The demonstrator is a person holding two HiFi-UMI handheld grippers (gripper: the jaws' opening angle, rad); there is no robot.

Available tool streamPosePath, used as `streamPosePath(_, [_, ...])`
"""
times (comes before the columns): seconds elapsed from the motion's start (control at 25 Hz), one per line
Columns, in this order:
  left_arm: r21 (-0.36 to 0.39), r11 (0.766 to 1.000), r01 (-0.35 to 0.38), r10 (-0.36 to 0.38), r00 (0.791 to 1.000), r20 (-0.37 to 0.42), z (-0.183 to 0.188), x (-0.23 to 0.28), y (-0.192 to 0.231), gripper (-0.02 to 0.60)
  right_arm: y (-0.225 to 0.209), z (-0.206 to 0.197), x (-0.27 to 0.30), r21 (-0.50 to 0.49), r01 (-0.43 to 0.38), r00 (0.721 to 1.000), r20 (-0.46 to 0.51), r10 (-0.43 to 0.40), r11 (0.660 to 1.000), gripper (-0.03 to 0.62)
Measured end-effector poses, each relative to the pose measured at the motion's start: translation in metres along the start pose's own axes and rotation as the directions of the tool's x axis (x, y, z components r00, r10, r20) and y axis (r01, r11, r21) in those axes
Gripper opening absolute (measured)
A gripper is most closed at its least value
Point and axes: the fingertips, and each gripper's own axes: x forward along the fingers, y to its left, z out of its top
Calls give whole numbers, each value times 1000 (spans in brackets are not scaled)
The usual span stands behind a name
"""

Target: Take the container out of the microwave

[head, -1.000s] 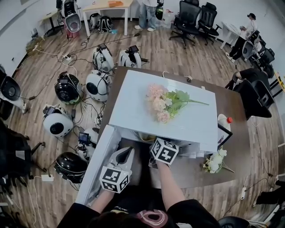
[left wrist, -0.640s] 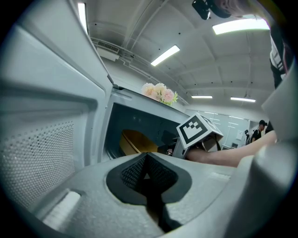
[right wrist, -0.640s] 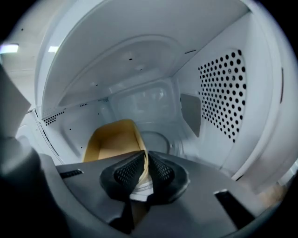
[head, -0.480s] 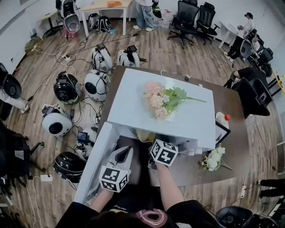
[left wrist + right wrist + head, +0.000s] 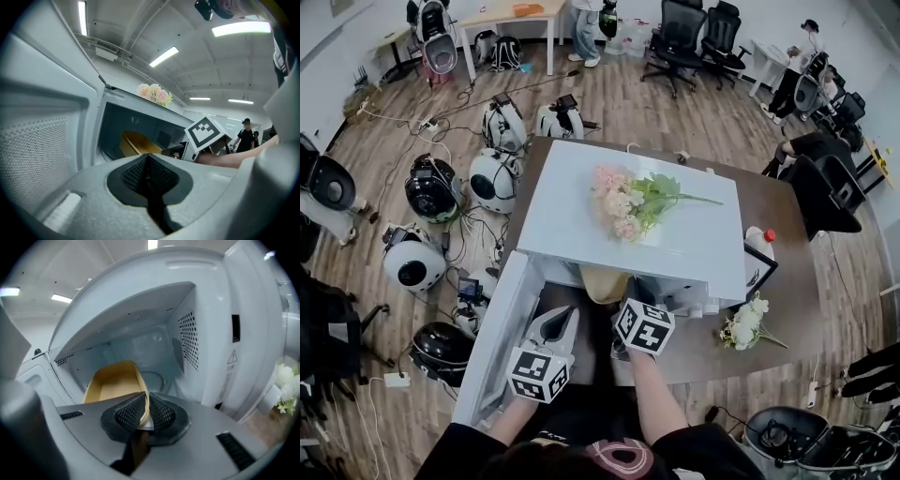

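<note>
The left claw (image 5: 147, 161) is seen with its jaws pressed together on nothing, held beside the swung-open door (image 5: 42, 140). The right claw (image 5: 145, 411) is clamped narrowly on the near wall of the tan container (image 5: 112, 380), which is found at the front of the cavity of the white microwave (image 5: 206, 333). A bunch of pink flowers (image 5: 623, 202) is laid on the microwave's top. The whole is carried by a brown desk (image 5: 787, 253).

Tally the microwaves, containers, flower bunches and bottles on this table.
Microwave: 1
Yellow container: 1
Flower bunches: 2
Red-capped bottle: 1
Total: 5
</note>
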Motion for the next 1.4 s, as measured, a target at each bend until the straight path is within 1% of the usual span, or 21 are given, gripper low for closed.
streamPosePath(0.28, [-6,1000,4,-4,1000,5,-4,-5,-5,9,-6,-8,-21,-15,-5,1000,4,5,1000,35])
streamPosePath(0.52, [0,999,32,-32,999,10,-6,-5,-13,9,-18,-13,-44,-11,-3,1000,18,3,1000,35])
streamPosePath(0.72, [7,998,57,-57,998,2,-10,-6,-22,9,-26,-23,-62,-10,1,1000,8,-1,1000,35])
streamPosePath(0.96, [9,993,115,-115,993,5,-14,-13,-36,9,-33,-33,-88,0,18,1000,12,-18,1000,35])
streamPosePath(1.4, [20,990,141,-140,990,-12,-27,-26,-50,9,-50,-54,-135,8,61,998,26,-61,998,35])
